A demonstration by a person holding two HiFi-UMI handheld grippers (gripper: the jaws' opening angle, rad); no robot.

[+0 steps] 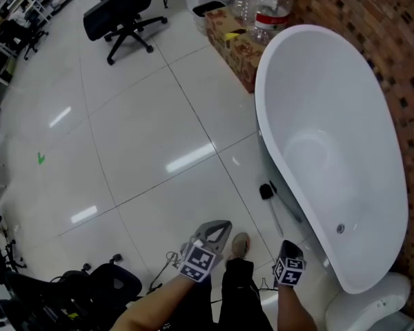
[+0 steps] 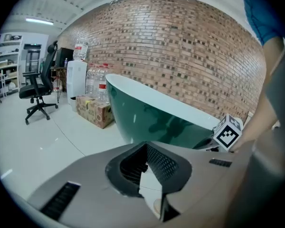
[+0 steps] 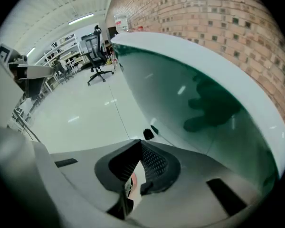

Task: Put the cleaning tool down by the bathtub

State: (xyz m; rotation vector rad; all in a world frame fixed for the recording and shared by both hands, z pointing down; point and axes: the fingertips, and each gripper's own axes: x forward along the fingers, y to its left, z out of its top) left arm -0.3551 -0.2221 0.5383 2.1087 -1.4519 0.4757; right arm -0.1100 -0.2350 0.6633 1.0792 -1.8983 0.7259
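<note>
1. The cleaning tool (image 1: 269, 197) lies on the white tiled floor (image 1: 138, 136), just beside the bathtub's (image 1: 331, 116) outer wall. Its black head points away from the person, and its thin handle runs back toward the person's shoe (image 1: 240, 245)
2. The left gripper (image 2: 143, 148) has its jaws together with nothing between them (only floor shows through the gap behind the pads)
3. The right gripper (image 3: 140, 145) has its jaws closed and empty too, and it hangs clear of the tool
4. A cardboard box (image 1: 234, 47) and water bottles (image 1: 269, 9) stand past the tub's far end, and an office chair (image 1: 121, 16) stands well apart
</note>
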